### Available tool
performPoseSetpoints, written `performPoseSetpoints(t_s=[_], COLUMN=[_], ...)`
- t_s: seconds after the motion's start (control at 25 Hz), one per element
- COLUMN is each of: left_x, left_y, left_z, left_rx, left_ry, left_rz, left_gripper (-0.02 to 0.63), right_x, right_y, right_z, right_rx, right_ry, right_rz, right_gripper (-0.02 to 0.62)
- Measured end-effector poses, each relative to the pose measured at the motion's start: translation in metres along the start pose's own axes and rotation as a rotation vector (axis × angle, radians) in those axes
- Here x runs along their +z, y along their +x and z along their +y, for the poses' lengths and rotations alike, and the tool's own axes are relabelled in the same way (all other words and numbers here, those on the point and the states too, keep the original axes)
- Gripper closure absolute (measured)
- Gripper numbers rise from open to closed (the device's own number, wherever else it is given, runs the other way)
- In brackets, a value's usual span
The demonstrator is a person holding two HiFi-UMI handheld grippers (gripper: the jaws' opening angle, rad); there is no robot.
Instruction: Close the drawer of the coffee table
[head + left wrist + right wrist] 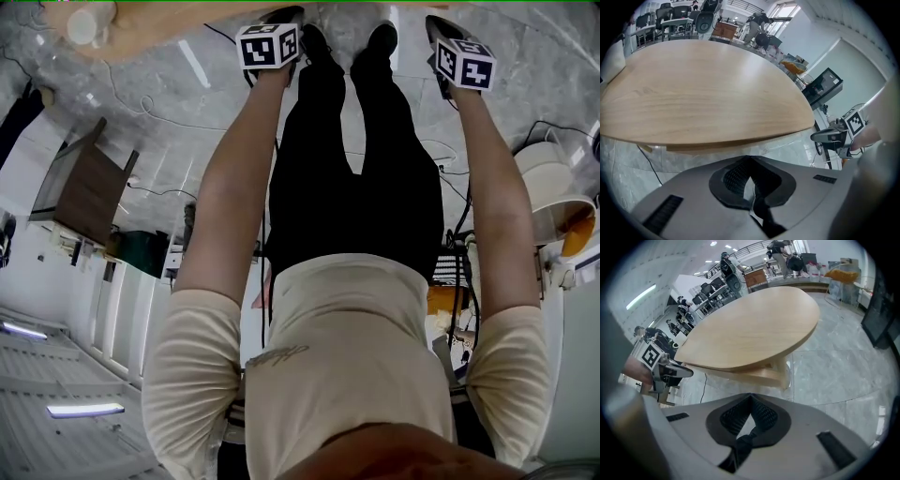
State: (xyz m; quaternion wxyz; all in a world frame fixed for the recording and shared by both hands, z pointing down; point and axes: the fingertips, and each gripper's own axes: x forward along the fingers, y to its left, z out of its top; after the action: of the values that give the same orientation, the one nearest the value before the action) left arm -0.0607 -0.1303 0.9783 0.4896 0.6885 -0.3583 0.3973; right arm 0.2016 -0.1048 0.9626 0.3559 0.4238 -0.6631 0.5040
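The coffee table [703, 84] has an oval light-wood top and stands ahead of both grippers; it also shows in the right gripper view as the coffee table [750, 329]. A wooden box part [761, 375] hangs under the top; I cannot tell whether it is a drawer pulled out. My left gripper [751, 159] is shut with nothing in it, short of the table's edge. My right gripper [750, 397] is shut and empty too, farther from the table. In the head view both arms reach out, with the left gripper [272, 37] and right gripper [455, 47] above the marble floor.
A white round object [89, 23] sits on the table edge [187, 21]. A dark wooden piece of furniture [89, 187] stands at the left, a white bin [553, 187] at the right. A black monitor [825, 86] lies beyond the table. Cables run over the floor.
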Motion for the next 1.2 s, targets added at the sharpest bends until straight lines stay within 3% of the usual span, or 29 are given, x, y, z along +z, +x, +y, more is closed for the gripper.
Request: performPoseSetpoints(t_s=[0.84, 1.04, 1.2], left_x=[-0.056, -0.058, -0.050], left_y=[-0.076, -0.112, -0.146], left_z=[-0.014, -0.023, -0.036], left_rx=[-0.057, -0.067, -0.061], left_ry=[0.178, 0.214, 0.197], left_rz=[0.041, 0.046, 0.021], left_gripper=[0.601, 0.601, 0.601], right_x=[-0.081, -0.068, -0.053], right_y=[-0.065, -0.097, -0.126], right_z=[0.075, 0.095, 0.112], right_rx=[-0.021, -0.033, -0.025], right_ry=[0.044, 0.049, 0.026], right_rz=[0.026, 0.006, -0.006], right_gripper=[0.600, 0.600, 0.600])
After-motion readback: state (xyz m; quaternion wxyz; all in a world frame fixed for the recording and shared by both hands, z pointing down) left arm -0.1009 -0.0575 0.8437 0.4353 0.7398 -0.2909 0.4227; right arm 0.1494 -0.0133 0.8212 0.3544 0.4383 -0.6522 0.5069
